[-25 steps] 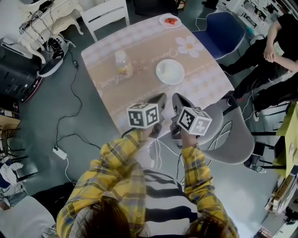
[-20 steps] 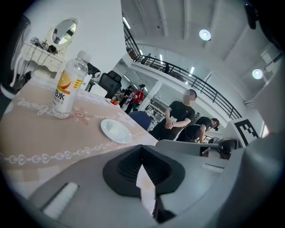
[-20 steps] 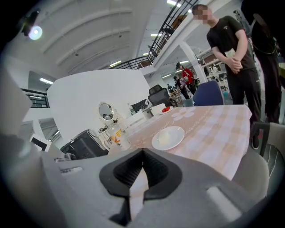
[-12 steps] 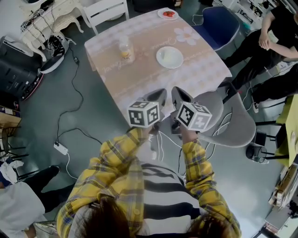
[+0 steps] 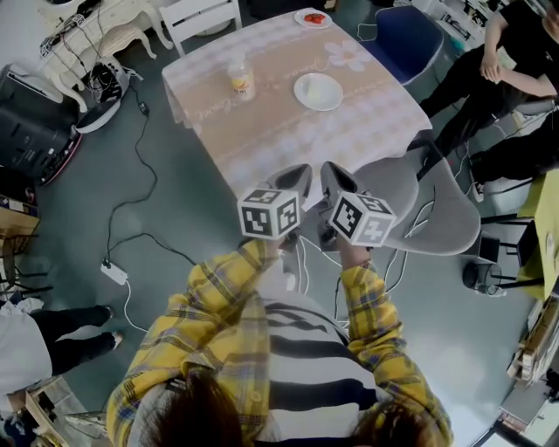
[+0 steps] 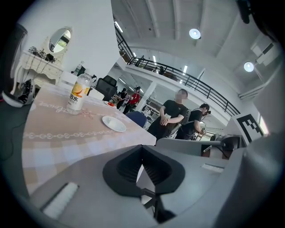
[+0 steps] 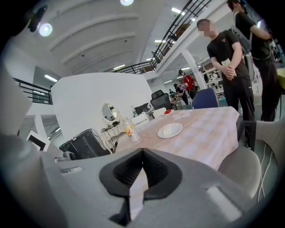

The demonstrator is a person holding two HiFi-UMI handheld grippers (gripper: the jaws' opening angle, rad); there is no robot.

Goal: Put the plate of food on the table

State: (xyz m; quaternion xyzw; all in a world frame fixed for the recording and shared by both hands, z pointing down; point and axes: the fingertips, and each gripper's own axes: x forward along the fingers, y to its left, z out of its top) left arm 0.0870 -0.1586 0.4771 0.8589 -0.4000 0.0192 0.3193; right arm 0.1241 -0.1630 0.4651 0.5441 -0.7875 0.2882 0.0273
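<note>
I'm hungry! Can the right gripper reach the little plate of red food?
Probably not: the right gripper hangs short of the pink-clothed table, and the small white plate of red food sits at its far corner.

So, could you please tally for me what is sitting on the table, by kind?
Plates: 2 (empty white plate, plate of red food)
Bottles: 1 (bottle with an orange label)
Total: 3
</note>
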